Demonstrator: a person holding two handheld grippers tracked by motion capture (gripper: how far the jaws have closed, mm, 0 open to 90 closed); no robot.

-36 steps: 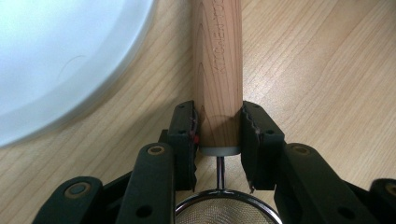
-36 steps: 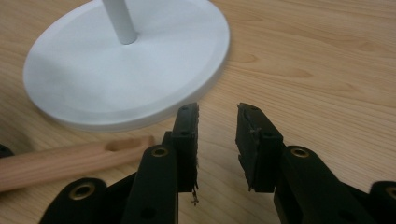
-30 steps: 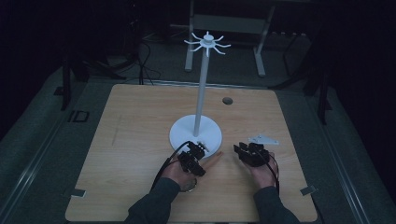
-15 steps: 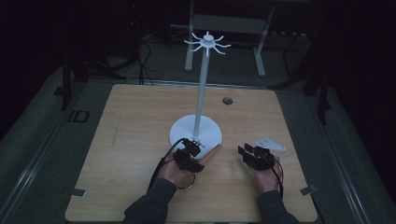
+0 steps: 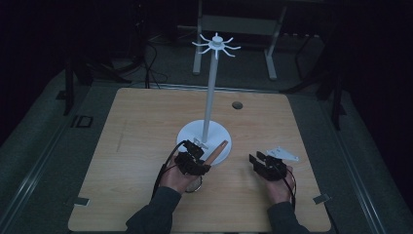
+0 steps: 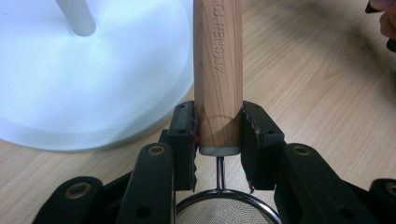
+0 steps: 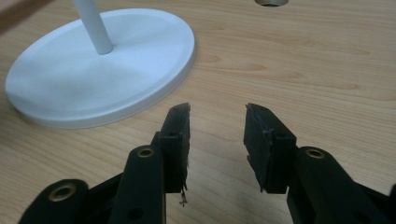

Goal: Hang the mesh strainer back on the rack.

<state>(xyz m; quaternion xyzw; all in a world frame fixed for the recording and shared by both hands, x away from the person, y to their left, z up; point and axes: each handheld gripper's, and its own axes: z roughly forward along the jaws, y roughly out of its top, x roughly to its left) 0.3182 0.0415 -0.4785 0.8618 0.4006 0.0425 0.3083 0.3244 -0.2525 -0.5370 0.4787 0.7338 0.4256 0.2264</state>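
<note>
Left claw (image 6: pixel 218 135) clamps a strainer's wooden handle (image 6: pixel 218 70), mesh cut off; right claw (image 7: pixel 217 135) gapes.

The high view looks forward and down from above the person's side, far enough to take in the whole desk (image 5: pixel 146 122). The left gripper view sits low behind the left hand-held gripper (image 6: pixel 217 140), very close to the white stand base (image 6: pixel 70 84) ahead of it. The right gripper view rides behind the right hand-held gripper (image 7: pixel 217 126), facing that same base ahead-left, shared by all three views.
</note>
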